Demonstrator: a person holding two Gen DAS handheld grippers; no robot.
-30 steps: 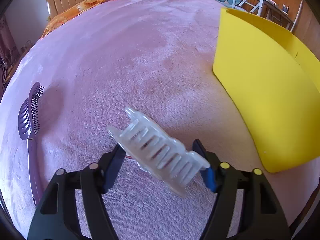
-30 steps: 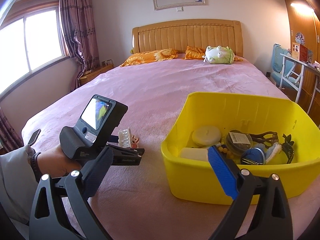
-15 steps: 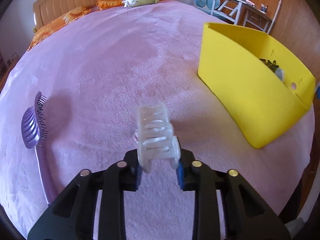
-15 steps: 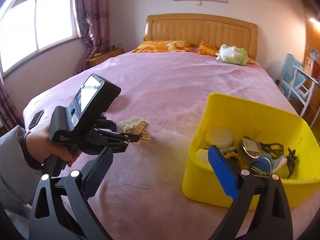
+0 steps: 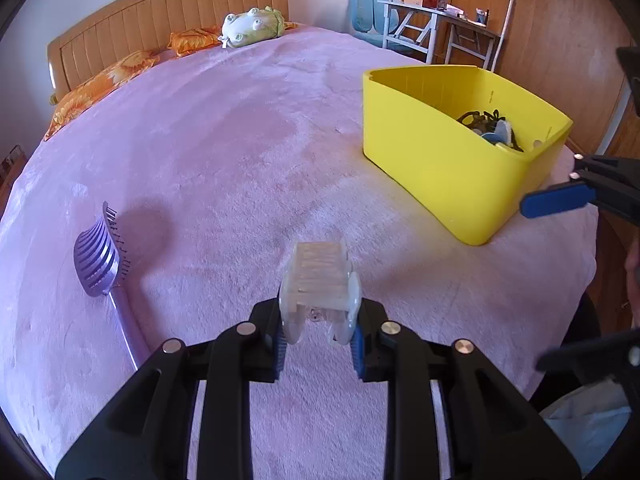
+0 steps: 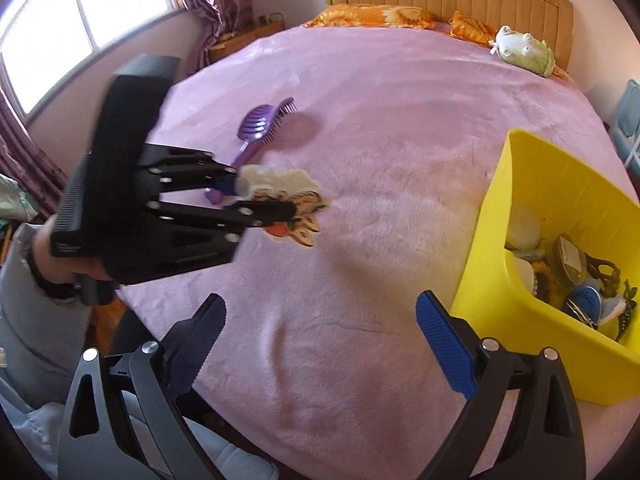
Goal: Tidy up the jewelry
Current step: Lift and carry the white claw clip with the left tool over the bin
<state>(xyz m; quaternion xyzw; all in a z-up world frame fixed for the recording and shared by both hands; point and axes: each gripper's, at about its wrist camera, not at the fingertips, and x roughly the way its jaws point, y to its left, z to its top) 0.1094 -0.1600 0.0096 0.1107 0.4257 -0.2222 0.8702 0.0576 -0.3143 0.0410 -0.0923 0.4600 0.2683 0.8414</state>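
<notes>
My left tongs (image 5: 318,344) are clenched on a translucent white hair claw clip (image 5: 318,280), their blue pads pressing its two rounded handle ends while its toothed body juts forward past the tips. In the right wrist view the same clip (image 6: 276,182) hangs above the pink bed cover (image 6: 360,140), with a small orange-and-cream ornament (image 6: 300,220) showing just under it; I cannot tell whether that piece is fixed to the clip or lies on the bed. My right tongs (image 6: 320,332) are spread wide with nothing between them, low over the near edge of the bed. The yellow bin (image 5: 452,160) stands to the right of the clip, well apart from it, and holds a jumble of small things, among them a round cream case (image 6: 524,228) and dark hair accessories (image 6: 604,276). A purple hairbrush (image 5: 100,264) lies on the cover to the left of my left tongs, bristles turned up and to the side. A green plush toy (image 5: 252,26) sits by the headboard.
</notes>
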